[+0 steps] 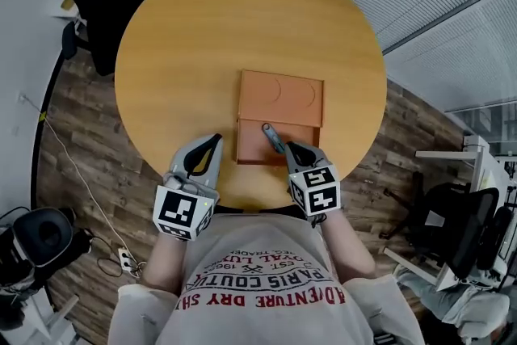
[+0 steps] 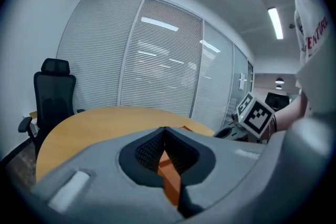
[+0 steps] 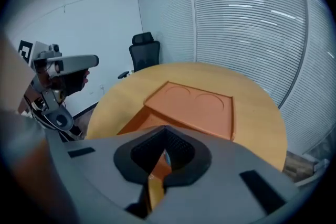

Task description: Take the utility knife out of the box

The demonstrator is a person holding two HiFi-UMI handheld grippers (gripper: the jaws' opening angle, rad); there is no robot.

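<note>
A: Where lies the utility knife point(image 1: 272, 136)?
B: In the box point(image 1: 279, 97), its 6 o'clock half. The left claw point(image 1: 215, 140) and right claw point(image 1: 289, 146) are closed, empty.
A: How to hold it?
B: Probably light, stiff, smooth; pinch the handle's middle.

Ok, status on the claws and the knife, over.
Left claw shut, right claw shut, both empty. Utility knife in the open box, by right claw's tip. Nothing blocking it.
</note>
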